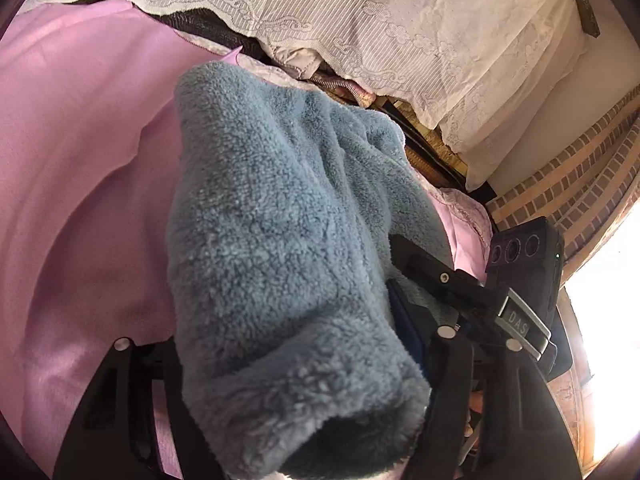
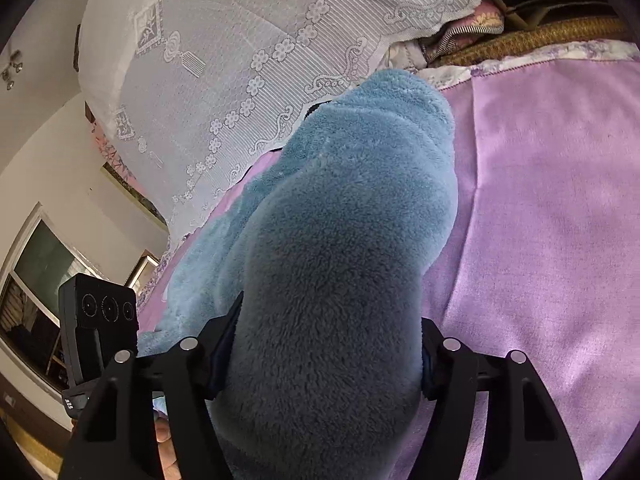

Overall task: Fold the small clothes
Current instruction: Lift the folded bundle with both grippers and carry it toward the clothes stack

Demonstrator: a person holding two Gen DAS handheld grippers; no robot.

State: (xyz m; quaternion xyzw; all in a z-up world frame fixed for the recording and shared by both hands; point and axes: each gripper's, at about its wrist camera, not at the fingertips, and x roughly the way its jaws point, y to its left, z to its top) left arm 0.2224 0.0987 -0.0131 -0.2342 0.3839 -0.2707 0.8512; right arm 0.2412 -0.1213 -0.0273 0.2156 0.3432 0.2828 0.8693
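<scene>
A fluffy blue-grey fleece garment [image 1: 272, 240] hangs between my two grippers above a pink bedsheet [image 1: 72, 168]. My left gripper [image 1: 304, 400] is shut on one thick edge of the garment, which fills the space between its fingers and drapes forward. The right gripper's fingers [image 1: 436, 276] show at the right in the left wrist view, clamped on the cloth. In the right wrist view the right gripper [image 2: 320, 364] is shut on a bunched fold of the same garment [image 2: 352, 208], which hides the fingertips. The left gripper's body [image 2: 100, 320] shows at the left.
The pink sheet [image 2: 552, 220] covers the bed. A white lace cover [image 1: 400, 20] lies over pillows at the head of the bed, also in the right wrist view [image 2: 240, 60]. A brick wall [image 1: 580, 184] and a bright window stand to the right.
</scene>
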